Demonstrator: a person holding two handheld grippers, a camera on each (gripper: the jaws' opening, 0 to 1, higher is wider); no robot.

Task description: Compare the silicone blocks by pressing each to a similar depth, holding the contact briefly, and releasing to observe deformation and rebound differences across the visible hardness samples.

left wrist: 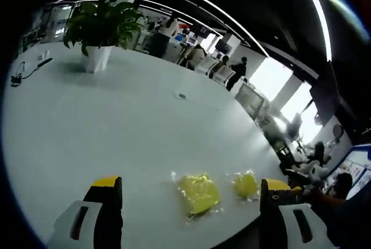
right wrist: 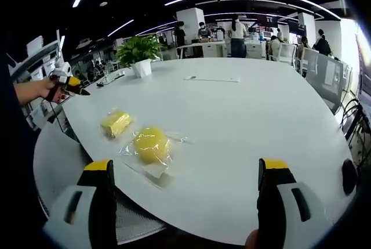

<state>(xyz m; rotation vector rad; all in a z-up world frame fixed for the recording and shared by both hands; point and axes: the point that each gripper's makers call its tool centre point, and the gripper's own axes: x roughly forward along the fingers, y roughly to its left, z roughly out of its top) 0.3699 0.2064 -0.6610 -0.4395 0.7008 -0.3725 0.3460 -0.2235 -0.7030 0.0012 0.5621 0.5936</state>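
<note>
- Looking through the left gripper view first: the left gripper (left wrist: 191,202) has its yellow-tipped jaws spread wide with nothing between them, hovering above the near edge of the big white oval table (left wrist: 127,121). Two yellow silicone blocks in clear plastic wrap sit near that edge, the larger squarish one (left wrist: 199,193) roughly between the jaws and the smaller one (left wrist: 246,184) just beside it, toward the right jaw.
- To do the press well I'd come straight down on the middle of one block, not the loose wrap, or it'll probably skid.
- Loads of bare tabletop beyond; a potted green plant in a white pot (left wrist: 99,31) stands well apart at the far side.
- Switching to the right gripper view: the right gripper (right wrist: 184,202) is wide open too, holding nothing. The rounder yellow block (right wrist: 151,144) and the flatter one (right wrist: 116,123) lie close to the table edge, so push vertically, not outward.
- A hand holding the other gripper (right wrist: 65,85) hangs off to the left, clear of the table.
</note>
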